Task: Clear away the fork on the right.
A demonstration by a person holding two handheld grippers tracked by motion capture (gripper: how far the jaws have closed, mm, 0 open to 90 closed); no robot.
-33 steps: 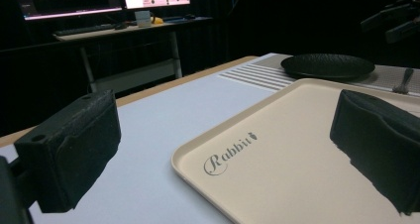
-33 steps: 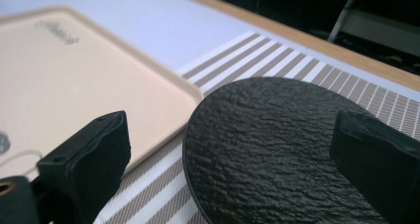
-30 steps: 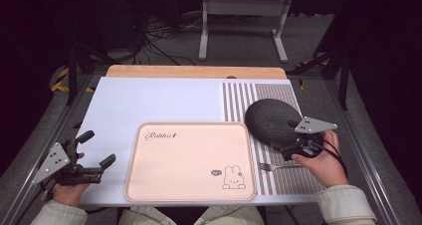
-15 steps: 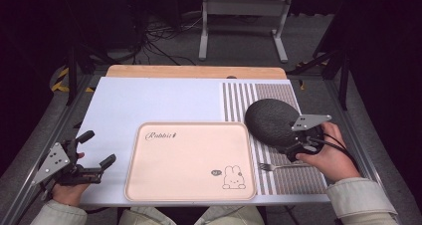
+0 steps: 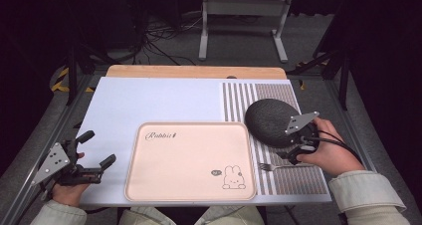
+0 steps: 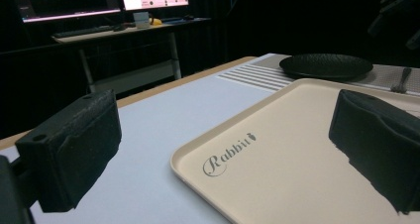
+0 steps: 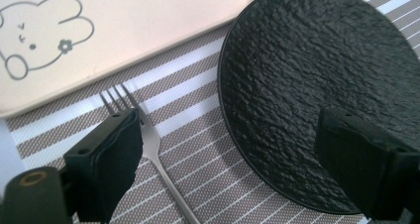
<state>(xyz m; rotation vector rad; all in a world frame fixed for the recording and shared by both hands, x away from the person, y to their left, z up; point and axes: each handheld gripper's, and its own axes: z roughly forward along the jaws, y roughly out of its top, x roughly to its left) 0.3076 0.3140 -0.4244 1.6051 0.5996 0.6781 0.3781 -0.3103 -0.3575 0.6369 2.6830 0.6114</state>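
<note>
A black textured plate (image 5: 268, 119) lies on the striped placemat (image 5: 239, 100), and a metal fork (image 5: 281, 166) lies just in front of it. My right gripper (image 5: 292, 153) hovers over the plate's near right rim, open. Its jaws have just been closing. In the right gripper view (image 7: 242, 164) one jaw stands by the fork (image 7: 153, 140) and the other over the plate (image 7: 307, 75); neither pad presses on anything. My left gripper (image 5: 98, 148) rests open at the table's front left, beside the beige rabbit tray (image 5: 189, 155), with nothing between its jaws (image 6: 225, 149).
A pale blue-white mat (image 5: 149, 100) covers the table's left and middle, with a wooden edge (image 5: 194, 71) at the back. A metal stand (image 5: 241, 16) and cables sit on the floor beyond. From the left gripper view the tray (image 6: 297, 135) and plate (image 6: 324, 65) lie ahead.
My right hand has shifted slightly left, closer over the plate's near rim. The left gripper, plate, fork and tray have not moved.
</note>
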